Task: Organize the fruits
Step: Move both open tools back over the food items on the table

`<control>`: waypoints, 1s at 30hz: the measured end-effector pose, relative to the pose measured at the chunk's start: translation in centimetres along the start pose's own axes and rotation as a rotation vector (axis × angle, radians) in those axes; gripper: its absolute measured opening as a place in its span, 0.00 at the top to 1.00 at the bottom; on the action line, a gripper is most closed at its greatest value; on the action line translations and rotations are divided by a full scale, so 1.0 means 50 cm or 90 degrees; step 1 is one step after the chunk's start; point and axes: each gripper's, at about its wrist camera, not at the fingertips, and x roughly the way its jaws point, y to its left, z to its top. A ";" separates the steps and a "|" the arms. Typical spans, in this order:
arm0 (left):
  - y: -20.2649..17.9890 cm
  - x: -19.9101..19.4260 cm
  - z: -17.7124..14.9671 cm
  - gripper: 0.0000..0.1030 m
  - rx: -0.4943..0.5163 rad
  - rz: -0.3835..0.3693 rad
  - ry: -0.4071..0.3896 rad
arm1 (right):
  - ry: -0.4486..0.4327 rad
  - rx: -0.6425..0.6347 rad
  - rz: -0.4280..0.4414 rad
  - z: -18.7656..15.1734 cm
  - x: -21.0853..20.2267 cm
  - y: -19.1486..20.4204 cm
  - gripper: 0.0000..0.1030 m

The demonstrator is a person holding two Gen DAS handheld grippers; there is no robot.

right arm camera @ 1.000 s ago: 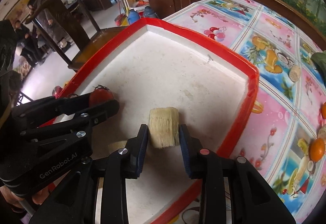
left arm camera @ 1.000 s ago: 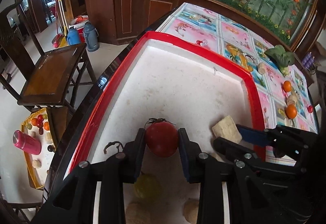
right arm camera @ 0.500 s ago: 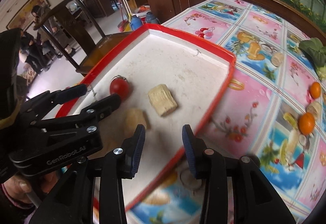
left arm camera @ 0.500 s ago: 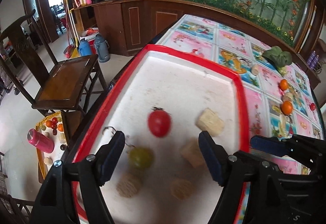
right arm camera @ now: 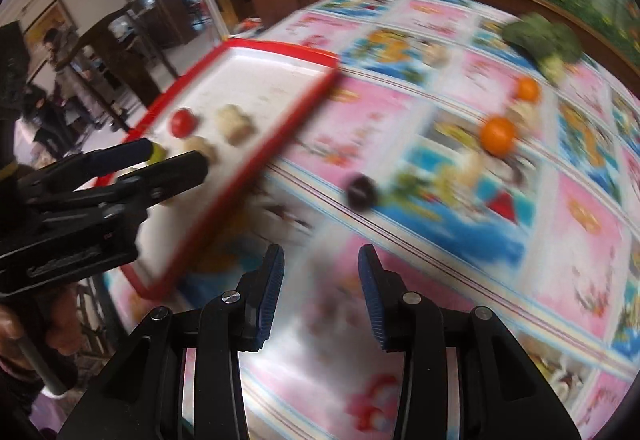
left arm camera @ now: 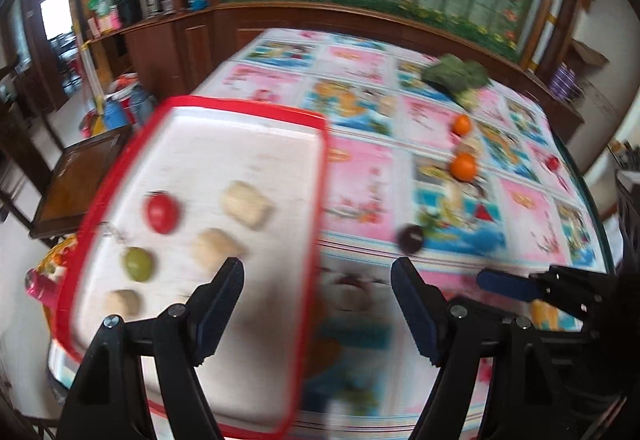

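Reaching for next fruit: left gripper (left arm camera: 318,290) wide, right gripper (right arm camera: 320,280) parted, both empty; dark plum (right arm camera: 362,192) ahead on table, tray (left arm camera: 320,168) left; next, close around plum

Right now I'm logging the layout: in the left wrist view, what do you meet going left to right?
green fruit → tomato → tray's right rim → dark round fruit → nearer orange → small red fruit

No lettering can be read anywhere. The left hand-held gripper (right arm camera: 176,164), seen from the right wrist view, bears a raised marking on its side, smeared past reading by motion blur.
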 end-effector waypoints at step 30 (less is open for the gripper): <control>-0.109 0.124 0.017 0.24 0.007 -0.061 0.081 | -0.043 0.157 -0.024 0.134 0.076 -0.272 0.60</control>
